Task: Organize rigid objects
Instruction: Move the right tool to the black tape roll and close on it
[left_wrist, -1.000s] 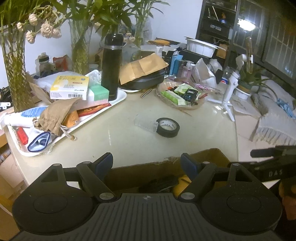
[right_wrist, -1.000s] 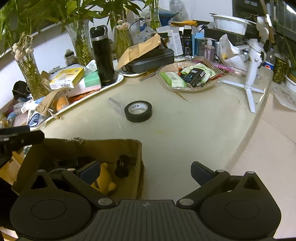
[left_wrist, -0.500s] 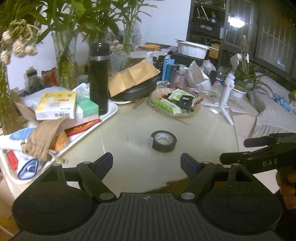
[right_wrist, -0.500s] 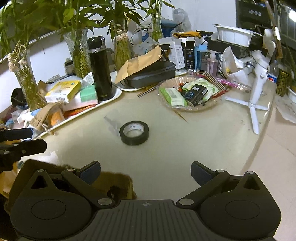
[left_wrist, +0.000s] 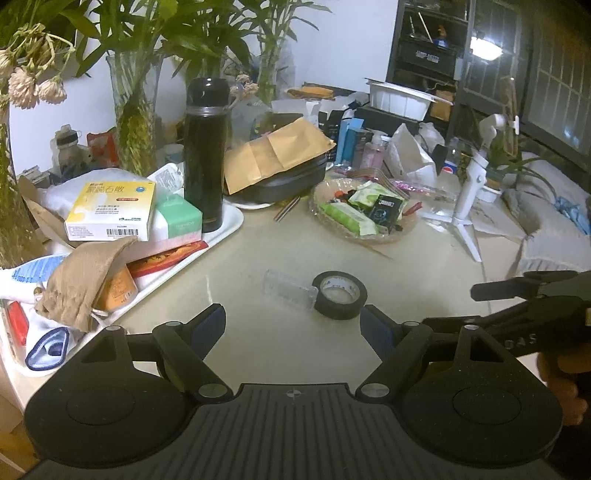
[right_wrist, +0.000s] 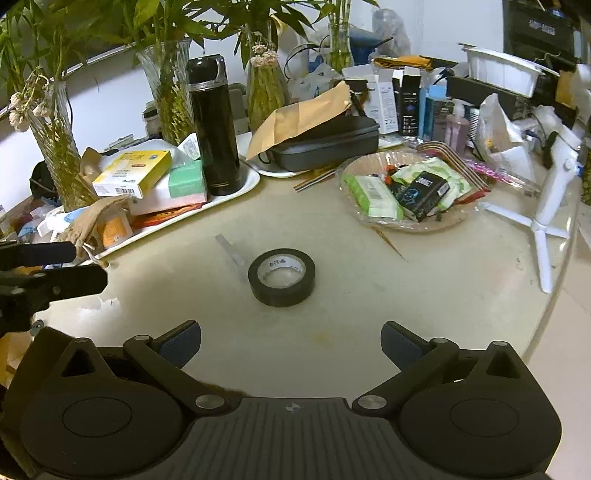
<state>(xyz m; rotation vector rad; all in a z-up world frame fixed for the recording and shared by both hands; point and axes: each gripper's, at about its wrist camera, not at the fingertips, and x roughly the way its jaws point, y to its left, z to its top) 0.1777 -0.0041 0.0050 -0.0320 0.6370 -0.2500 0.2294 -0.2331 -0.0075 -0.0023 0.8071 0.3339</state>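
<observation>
A black roll of tape (left_wrist: 340, 294) (right_wrist: 282, 277) lies flat on the pale table, touching a small clear plastic case (left_wrist: 290, 290) (right_wrist: 232, 252) on its left. My left gripper (left_wrist: 293, 332) is open and empty, just short of the tape and case. My right gripper (right_wrist: 290, 341) is open and empty too, with the tape a little ahead of it and centred between the fingers. Each gripper shows at the edge of the other's view.
A white tray (left_wrist: 225, 225) with boxes, a cloth pouch and a black flask (left_wrist: 205, 155) fills the left. A clear dish of packets (right_wrist: 410, 192) sits behind the tape. A white tripod stand (right_wrist: 546, 206) is at the right by the table edge. Vases stand along the back.
Both grippers moved forward over the table toward the tape. The cardboard box with the yellow toy dropped below both views. Jaws kept their width.
</observation>
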